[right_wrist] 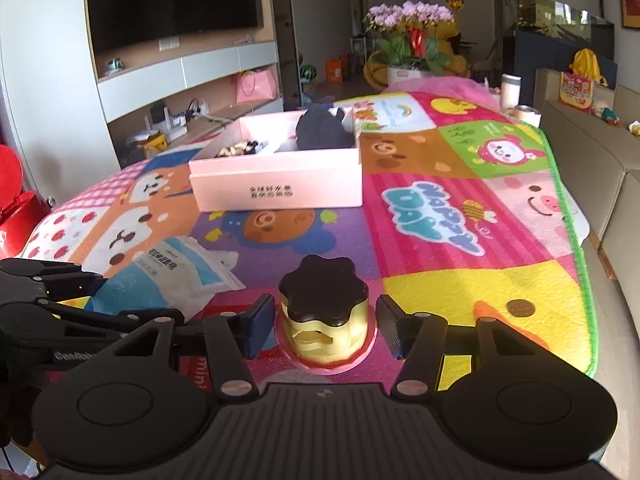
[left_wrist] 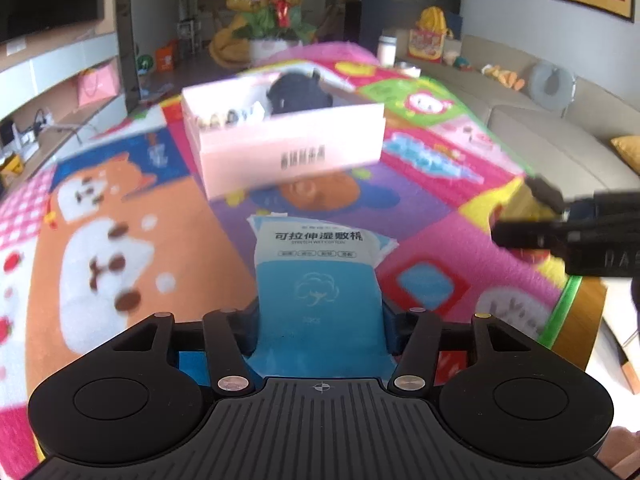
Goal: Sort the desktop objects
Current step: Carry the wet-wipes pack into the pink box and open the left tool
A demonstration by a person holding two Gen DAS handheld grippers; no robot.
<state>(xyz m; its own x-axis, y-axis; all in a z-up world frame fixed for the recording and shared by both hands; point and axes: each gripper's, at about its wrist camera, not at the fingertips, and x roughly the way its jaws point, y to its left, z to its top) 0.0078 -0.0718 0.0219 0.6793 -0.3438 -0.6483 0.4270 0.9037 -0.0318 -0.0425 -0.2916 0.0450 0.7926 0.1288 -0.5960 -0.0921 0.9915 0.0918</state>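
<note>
My left tongs (left_wrist: pixel 320 320) clenched on the blue-and-white cotton pouch (left_wrist: pixel 320 276), near edge of the bench (right_wrist: pixel 532 288). My right tongs (right_wrist: pixel 326 328) straddle the yellow pudding toy (right_wrist: pixel 325 316) with its dark scalloped top, right of the pouch; pads just beside it, slight gaps visible, not pressing. Pink box (right_wrist: pixel 280 184) sits mid-bench toward the far edge, a dark item (right_wrist: pixel 322 130) inside.

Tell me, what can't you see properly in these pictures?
- Pink box: right wrist view, its front wall hides most contents.
- Small things in the box: left wrist view, blurred.
- Blue packet: left wrist view, lower end hidden behind the left tongs.
- Right tongs: left wrist view, cut by the edge.
</note>
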